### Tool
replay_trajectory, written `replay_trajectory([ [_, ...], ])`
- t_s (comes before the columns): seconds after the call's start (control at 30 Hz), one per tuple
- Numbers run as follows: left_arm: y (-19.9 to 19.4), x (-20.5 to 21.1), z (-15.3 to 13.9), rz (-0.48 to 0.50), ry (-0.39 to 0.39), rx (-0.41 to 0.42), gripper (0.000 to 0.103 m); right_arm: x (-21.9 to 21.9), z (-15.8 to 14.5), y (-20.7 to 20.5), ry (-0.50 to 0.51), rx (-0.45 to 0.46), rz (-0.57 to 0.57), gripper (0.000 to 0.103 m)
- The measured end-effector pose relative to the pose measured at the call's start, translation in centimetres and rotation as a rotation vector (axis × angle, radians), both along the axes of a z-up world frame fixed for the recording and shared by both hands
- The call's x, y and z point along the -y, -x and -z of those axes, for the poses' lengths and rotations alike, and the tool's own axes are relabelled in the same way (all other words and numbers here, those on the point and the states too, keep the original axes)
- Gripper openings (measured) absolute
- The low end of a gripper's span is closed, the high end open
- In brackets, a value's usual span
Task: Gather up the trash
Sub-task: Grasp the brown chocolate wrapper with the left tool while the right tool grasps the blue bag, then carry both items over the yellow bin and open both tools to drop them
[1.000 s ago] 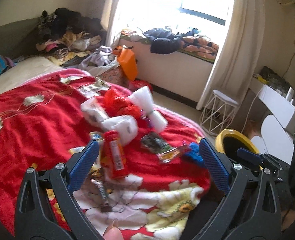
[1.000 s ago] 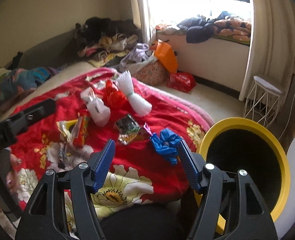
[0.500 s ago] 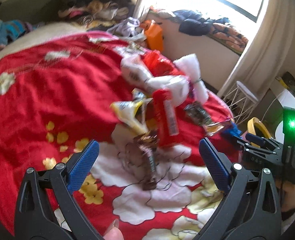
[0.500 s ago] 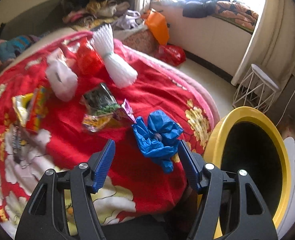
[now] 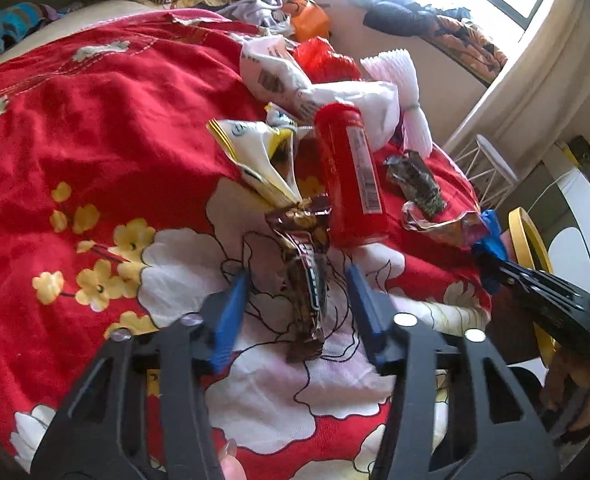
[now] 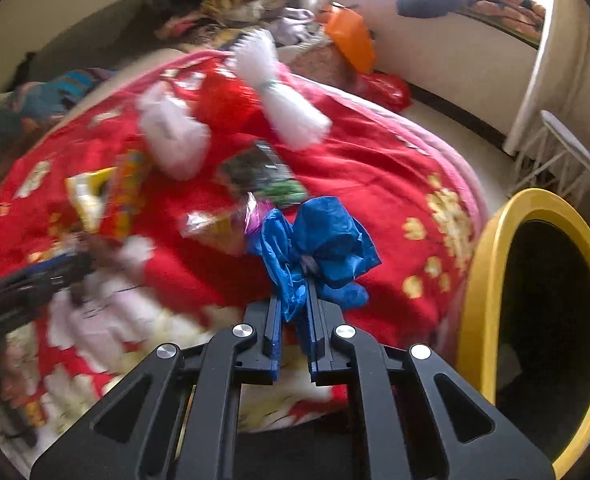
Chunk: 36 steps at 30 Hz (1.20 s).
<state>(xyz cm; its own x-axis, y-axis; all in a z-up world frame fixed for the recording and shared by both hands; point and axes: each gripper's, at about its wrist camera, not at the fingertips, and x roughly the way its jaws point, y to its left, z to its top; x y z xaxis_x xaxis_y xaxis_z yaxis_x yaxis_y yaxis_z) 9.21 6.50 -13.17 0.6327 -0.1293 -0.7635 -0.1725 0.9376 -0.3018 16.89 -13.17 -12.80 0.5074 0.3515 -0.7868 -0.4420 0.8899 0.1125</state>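
Both tongs are at work on the bed [image 5: 75,128]. On the right, the tongs [image 6: 295,308] are clamped on a crumpled blue plastic bag [image 6: 327,244], with only a thin fold between the pads and the rest bulging above them. That fold could slip out on the way to the yellow-rimmed bin [image 6: 495,264] just beside the bed, dropping the bag on the floor. On the left, the tongs [image 5: 297,288] have just been closing and stand half open, straddling a brown snack wrapper [image 5: 307,276] without pressing it. Their fingertips sit close to the red floral blanket [image 5: 95,92], so a further squeeze may pinch cloth along with the wrapper. A red tube [image 5: 351,176] and a yellow-edged white packet [image 5: 255,160] touch the wrapper's far end and may be dragged along or knocked aside.
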Motion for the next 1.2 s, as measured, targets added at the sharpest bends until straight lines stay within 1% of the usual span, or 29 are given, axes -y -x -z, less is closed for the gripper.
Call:
replay_trajectory([
  [0.07, 0.0, 0.0, 0.1, 0.001, 0.001, -0.007, 0.013, -0.4, -0.5, 0.6, -0.032, -0.006, -0.019, 0.01],
  [0.1, 0.1, 0.0, 0.1, 0.001, 0.008, -0.009, 0.013, -0.6, -0.8, 1.0, -0.042, -0.001, -0.025, 0.01],
  [0.23, 0.4, -0.3, -0.7, 0.001, 0.02, 0.016, 0.011, -1.0, -2.5, 2.0, -0.034, 0.073, -0.021, 0.01],
  [0.37, 0.8, -0.4, -2.4, 0.003, 0.013, 0.067, 0.011, -0.5, -4.2, 2.2, -0.071, 0.102, -0.007, 0.01],
  [0.47, 1.2, -0.3, -3.8, 0.01, 0.014, 0.109, 0.01, -0.3, -4.9, 2.0, -0.082, 0.119, -0.004, 0.01],
  [0.8, 1.5, 1.0, -6.8, 0.056, -0.016, 0.196, 0.01, 0.2, -6.9, 3.1, -0.131, 0.173, -0.004, 0.01],
  [1.07, 1.7, 1.9, -8.5, 0.078, -0.015, 0.245, 0.01, 0.7, -8.5, 3.7, -0.166, 0.213, -0.004, 0.01],
  [1.2, 1.9, 2.8, -9.4, 0.096, -0.03, 0.264, 0.01, 1.1, -9.1, 3.8, -0.182, 0.22, 0.001, 0.01],
])
